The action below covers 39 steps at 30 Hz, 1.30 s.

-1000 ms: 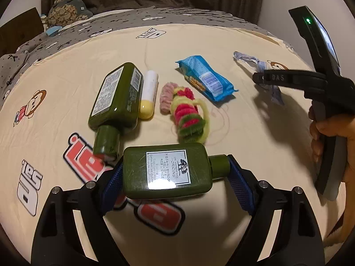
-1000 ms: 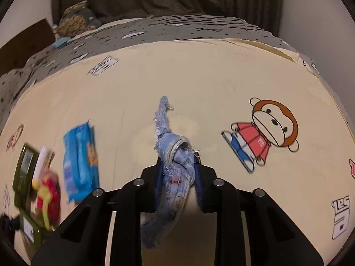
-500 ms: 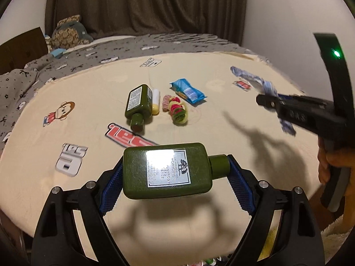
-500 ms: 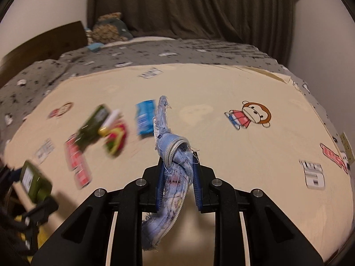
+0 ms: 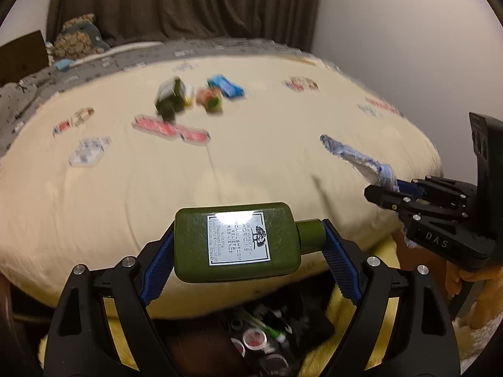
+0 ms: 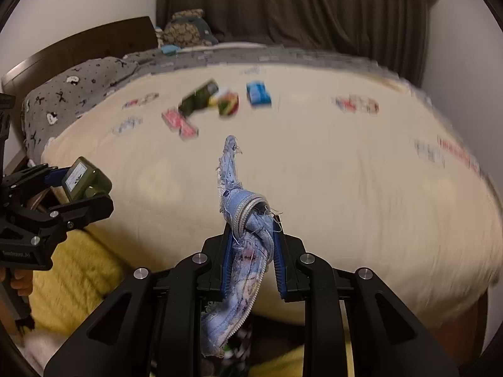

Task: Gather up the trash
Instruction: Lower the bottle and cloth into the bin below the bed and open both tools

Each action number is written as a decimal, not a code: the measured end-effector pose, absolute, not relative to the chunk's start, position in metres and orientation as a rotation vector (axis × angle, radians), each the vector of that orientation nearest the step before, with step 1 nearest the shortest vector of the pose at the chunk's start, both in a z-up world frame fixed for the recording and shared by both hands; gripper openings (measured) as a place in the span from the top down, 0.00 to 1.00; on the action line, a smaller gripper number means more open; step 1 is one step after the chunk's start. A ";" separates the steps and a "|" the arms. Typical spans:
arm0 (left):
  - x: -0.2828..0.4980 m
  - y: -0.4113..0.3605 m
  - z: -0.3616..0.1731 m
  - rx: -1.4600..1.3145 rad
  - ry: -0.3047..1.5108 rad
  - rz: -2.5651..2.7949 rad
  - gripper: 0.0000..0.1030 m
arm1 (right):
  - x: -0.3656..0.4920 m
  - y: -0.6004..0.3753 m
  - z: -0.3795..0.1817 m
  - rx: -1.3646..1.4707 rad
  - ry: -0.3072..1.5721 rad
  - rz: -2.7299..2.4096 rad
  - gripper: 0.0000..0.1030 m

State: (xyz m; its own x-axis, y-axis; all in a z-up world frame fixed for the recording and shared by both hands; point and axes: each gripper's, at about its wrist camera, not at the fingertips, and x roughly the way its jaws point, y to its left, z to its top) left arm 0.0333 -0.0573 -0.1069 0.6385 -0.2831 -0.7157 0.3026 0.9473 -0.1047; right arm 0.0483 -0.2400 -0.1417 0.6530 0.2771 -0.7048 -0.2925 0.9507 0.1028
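Left gripper (image 5: 248, 251) has its jaws wide, clamped end to end on the bottle (image 5: 235, 242), lying crosswise. Right gripper (image 6: 251, 251) is pinched tight on the scrap (image 6: 239, 220). Bin (image 5: 261, 342) sits right below both; more trash lies far ahead on the bed (image 5: 251, 163).

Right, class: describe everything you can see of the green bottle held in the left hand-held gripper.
The green bottle is a flat, dark olive, plastic-looking flask with rounded shoulders and a matching green cap. A white label with black print faces the camera and catches glare. It lies sideways, cap to the right in the left wrist view, clamped end to end between the blue ribbed pads of the left hand-held gripper, held in the air off the near edge of the cream bedspread.
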 end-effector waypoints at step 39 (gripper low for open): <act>0.006 -0.071 -0.289 0.018 1.341 -0.400 0.14 | 0.013 -0.226 -0.268 0.085 1.185 0.332 0.44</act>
